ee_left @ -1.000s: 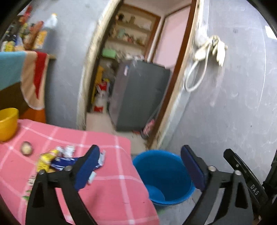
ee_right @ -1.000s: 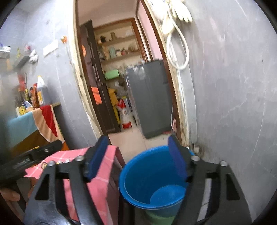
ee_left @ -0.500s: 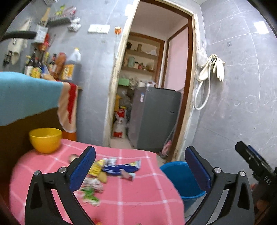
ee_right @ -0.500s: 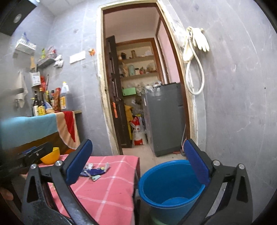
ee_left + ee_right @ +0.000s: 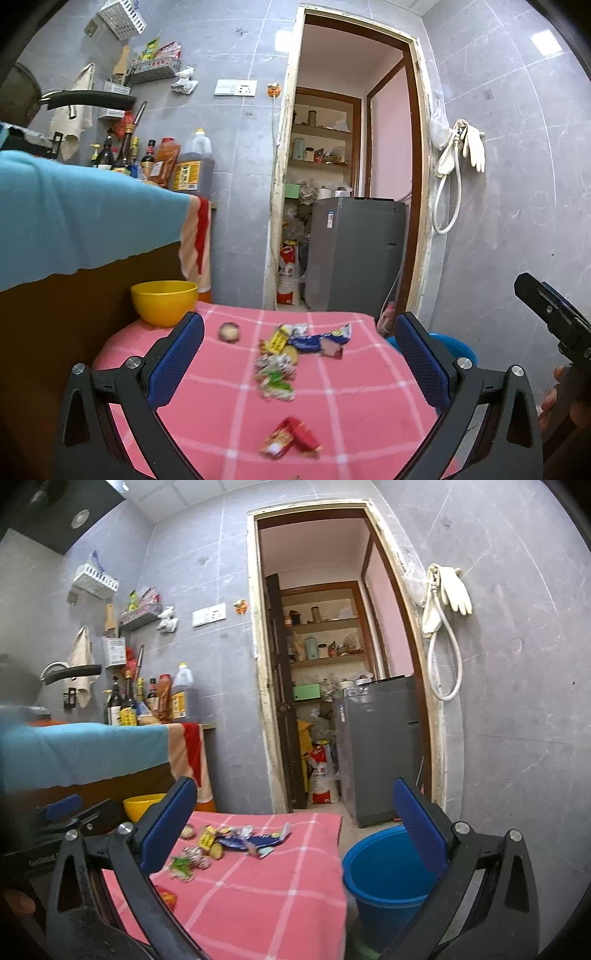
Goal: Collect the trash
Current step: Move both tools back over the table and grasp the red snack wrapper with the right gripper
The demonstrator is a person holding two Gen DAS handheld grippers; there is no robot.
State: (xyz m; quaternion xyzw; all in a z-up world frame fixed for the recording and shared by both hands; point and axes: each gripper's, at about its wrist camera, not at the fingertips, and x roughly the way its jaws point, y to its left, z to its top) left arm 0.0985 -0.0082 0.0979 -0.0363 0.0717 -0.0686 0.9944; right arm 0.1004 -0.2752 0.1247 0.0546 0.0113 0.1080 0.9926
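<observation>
1. Left gripper hangs over the pink checked tablecloth, jaws wide apart, nothing in them.
2. Right gripper: same deal, spread wide and empty.
3. Crumpled snack wrappers sit mid-cloth, red wrapper nearer the front edge.
4. Round blue plastic bucket sits on the floor just beside the cloth's right edge.
5. Yellow bowl sits at the back-left corner.

A scatter of wrappers lies mid-worktop, with one lone wrapper nearer the camera. A bowl sits at the worktop's far left corner. The bucket stands on the floor just right of the worktop, before the doorway.
</observation>
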